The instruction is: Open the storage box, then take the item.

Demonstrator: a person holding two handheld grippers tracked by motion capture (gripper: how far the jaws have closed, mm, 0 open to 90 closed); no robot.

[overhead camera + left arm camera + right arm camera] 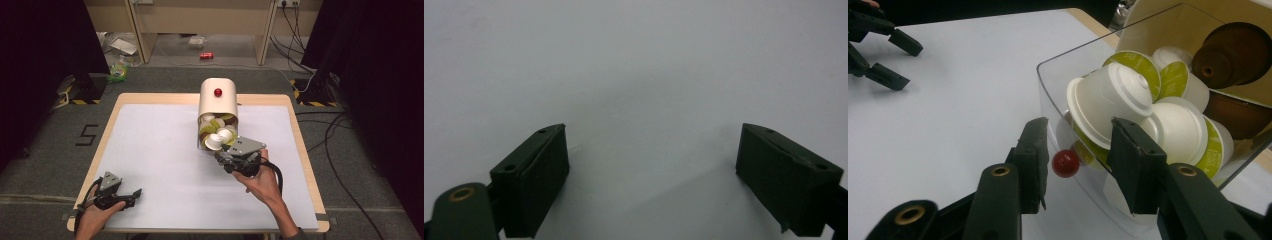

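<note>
High view: right gripper (pixel 223 154) sits at the clear drawer (pixel 218 131) of the capsule dispenser (pixel 218 102), mid-table. Left gripper view: left gripper (pixel 651 165) spread wide over the white mat (pixel 634 60), holding nothing. Right gripper view: jaws parted astride the drawer's red knob (pixel 1065 163), not pinching it.

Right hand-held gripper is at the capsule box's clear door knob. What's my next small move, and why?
Probably close the right hand-held gripper on the red knob: its jaws stand apart, the knob between them unpinched, the clear door still covering the capsules.
</note>
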